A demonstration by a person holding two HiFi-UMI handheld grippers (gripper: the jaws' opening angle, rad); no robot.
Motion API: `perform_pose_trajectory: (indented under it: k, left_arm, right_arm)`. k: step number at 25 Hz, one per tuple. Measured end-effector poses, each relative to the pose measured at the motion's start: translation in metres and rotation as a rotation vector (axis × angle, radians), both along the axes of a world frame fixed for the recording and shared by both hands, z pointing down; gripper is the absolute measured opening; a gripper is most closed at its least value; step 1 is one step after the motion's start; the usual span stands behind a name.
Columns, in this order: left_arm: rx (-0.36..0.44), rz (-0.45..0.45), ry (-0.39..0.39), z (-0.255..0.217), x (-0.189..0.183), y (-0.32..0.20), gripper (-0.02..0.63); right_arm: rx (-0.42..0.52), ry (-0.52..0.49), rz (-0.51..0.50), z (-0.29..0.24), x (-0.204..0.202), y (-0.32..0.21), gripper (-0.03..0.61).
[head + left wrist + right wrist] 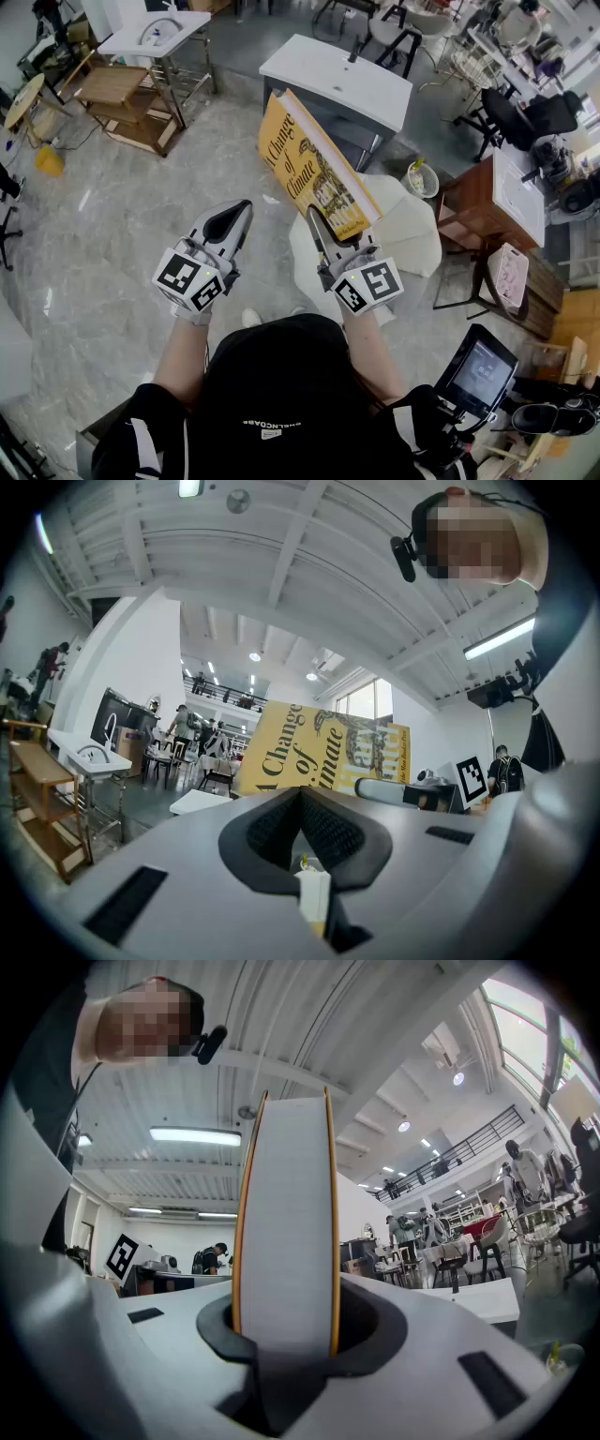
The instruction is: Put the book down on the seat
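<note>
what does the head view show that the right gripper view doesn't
Only the head view: the book's yellow front cover with its title, the white seat below it, and the left hand-held gripper, shut and empty. Only the right gripper view: the book's white page edge standing upright between the jaws, which press on both covers. Both: the right hand-held gripper gripping the book.
</note>
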State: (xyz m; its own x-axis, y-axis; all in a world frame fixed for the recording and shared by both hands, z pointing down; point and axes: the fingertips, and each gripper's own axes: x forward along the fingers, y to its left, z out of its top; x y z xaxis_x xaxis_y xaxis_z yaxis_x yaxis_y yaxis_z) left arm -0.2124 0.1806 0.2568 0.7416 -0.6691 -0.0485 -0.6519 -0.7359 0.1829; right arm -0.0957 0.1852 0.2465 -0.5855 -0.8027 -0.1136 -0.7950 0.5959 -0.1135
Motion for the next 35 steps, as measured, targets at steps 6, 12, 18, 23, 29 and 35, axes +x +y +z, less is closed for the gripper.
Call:
perform_pose_trajectory:
  k: [6, 12, 18, 23, 29, 35]
  left_arm:
    - [0.000, 0.067, 0.051, -0.006, 0.008, 0.001, 0.014]
    - [-0.036, 0.097, 0.053, 0.004, 0.019, 0.001, 0.014]
    - [-0.074, 0.074, -0.007, 0.005, 0.113, -0.003, 0.014]
    - [-0.078, 0.051, -0.033, 0.005, 0.147, -0.007, 0.014]
    - [-0.081, 0.023, -0.055, 0.007, 0.165, -0.006, 0.014]
    - [-0.101, 0.009, -0.055, 0.017, 0.160, -0.017, 0.014]
  right_arm:
    - [0.017, -0.028, -0.003, -0.001, 0.000, -0.001, 0.160]
    - [0.025, -0.050, 0.007, 0.003, 0.007, 0.001, 0.160]
    - [0.012, -0.090, 0.011, 0.001, 0.101, 0.001, 0.160]
    - [0.021, -0.105, 0.007, -0.001, 0.144, 0.002, 0.160]
    - [0.011, -0.162, 0.010, 0.007, 0.173, 0.000, 0.160]
    - [-0.012, -0.167, 0.012, 0.014, 0.173, -0.013, 0.160]
